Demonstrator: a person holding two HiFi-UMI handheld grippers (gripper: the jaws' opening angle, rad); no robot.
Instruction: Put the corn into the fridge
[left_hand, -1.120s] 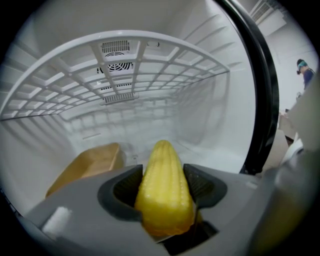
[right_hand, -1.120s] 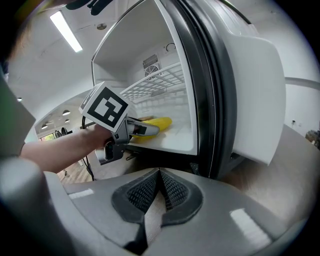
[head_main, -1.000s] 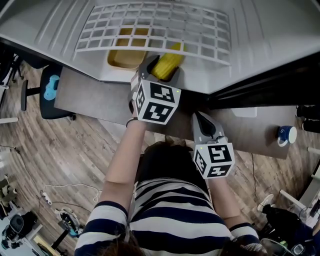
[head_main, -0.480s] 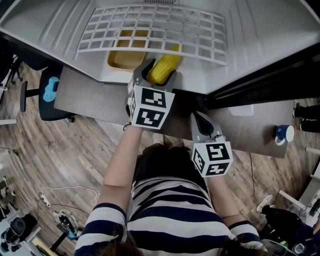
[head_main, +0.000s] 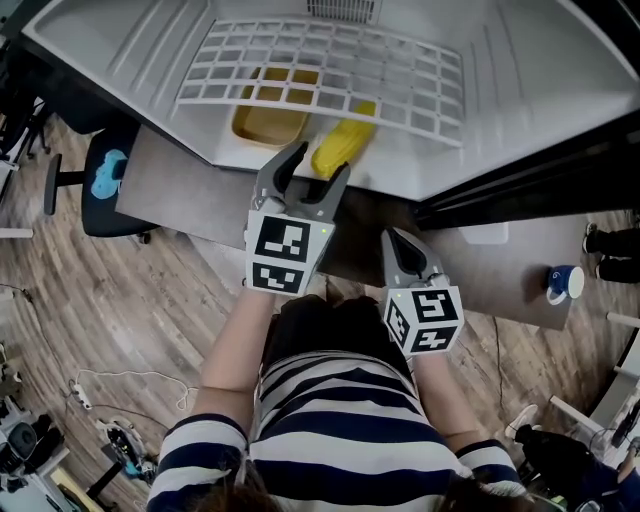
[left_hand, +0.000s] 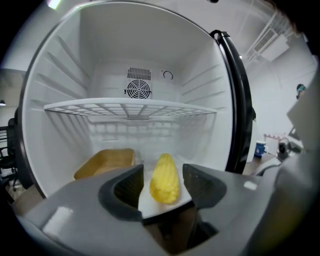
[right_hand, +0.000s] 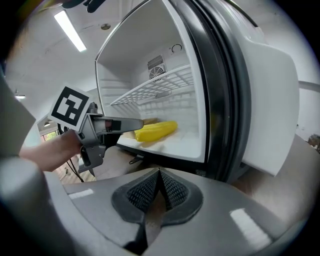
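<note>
The left gripper (head_main: 318, 165) is at the fridge (head_main: 520, 90) mouth, its fingers (left_hand: 127, 187) spread wide and holding nothing. The corn (left_hand: 164, 178) lies on the fridge floor near the front edge. It is just ahead of the fingertips and in line with the gap between them, with its length running away from them. It touches neither pad. A tray (left_hand: 105, 162) sits on the same floor, beyond and to the left of the left finger, beside the corn. A wire shelf (left_hand: 130, 106) spans the fridge above both.

The right gripper (right_hand: 159, 176) is outside the fridge, its fingers pressed together on nothing. The corn lies well ahead of them and to their left.
</note>
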